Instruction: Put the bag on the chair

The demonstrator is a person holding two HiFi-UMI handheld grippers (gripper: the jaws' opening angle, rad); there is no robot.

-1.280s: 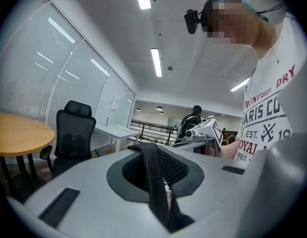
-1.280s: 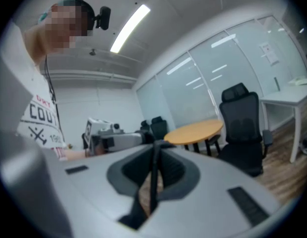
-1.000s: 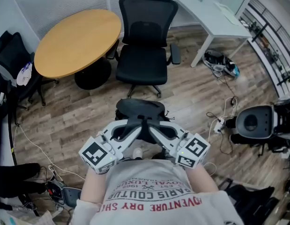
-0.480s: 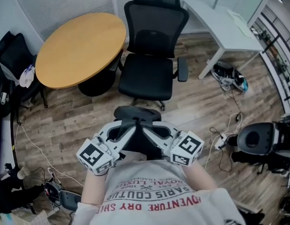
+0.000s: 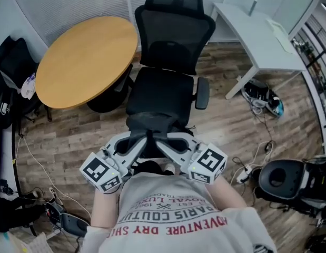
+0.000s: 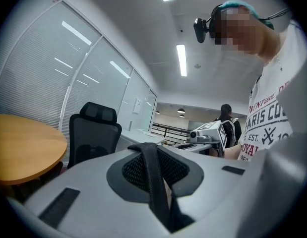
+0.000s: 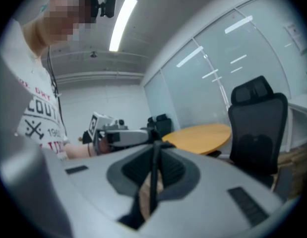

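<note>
just beyond the jaws now, the chair (image 5: 161, 91), much closer than a second ago. left gripper (image 5: 143, 139) and right gripper (image 5: 161, 140) side by side, jaws of each clamped on the black strap (image 6: 154, 182), bag (image 5: 152, 123) hanging under them near the seat's front edge. likely left: short carry forward, lower onto seat, release.

2 grippers: left gripper (image 5: 141, 140), right gripper (image 5: 164, 140). 1 black bag (image 5: 152, 121). 2 black chairs: mesh office chair (image 5: 160, 91) in the middle, second chair (image 5: 12, 62) at far left. 1 round wooden table (image 5: 84, 59). 1 white desk (image 5: 257, 36). 1 pair of sneakers (image 5: 263, 96). 2 people: gripper holder (image 5: 173, 215), background person (image 6: 226, 115).
</note>
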